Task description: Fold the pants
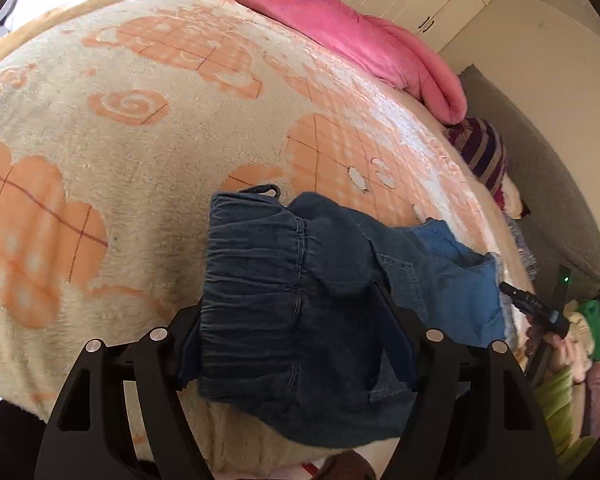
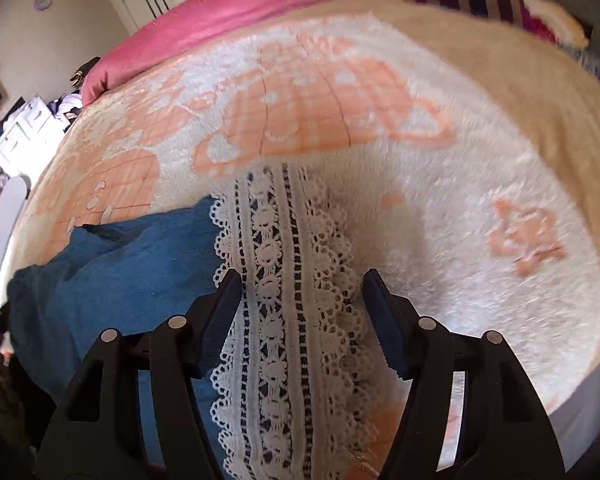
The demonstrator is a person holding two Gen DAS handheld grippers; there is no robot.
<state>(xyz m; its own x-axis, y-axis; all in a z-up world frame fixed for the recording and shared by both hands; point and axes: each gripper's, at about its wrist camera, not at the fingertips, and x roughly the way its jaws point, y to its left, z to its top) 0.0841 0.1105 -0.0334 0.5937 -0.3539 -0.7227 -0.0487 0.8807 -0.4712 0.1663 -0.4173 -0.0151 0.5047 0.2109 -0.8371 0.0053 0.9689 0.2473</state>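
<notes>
The denim pants (image 1: 300,280) are lying on the near part of a cream and peach blanket (image 1: 120,140) that is covering the bed, with their long axis running left to right along the bed's near edge. In the left wrist view the dark gathered waistband (image 1: 252,288) is sitting at the left end, and the lighter blue legs are stretching away to the right. In the right wrist view the white lace hem (image 2: 284,300) is marking the right end, its band running from near to far. The left gripper (image 1: 288,320) is hovering over the waistband with its jaws apart, the cloth lying under and between them without being pinched. The right gripper (image 2: 300,308) is standing open astride the lace hem, its pads clear of the fabric. A pink quilt (image 1: 340,28) is bunching along the far side of the bed, and a striped pillow (image 1: 480,152) is resting at the right end.
</notes>
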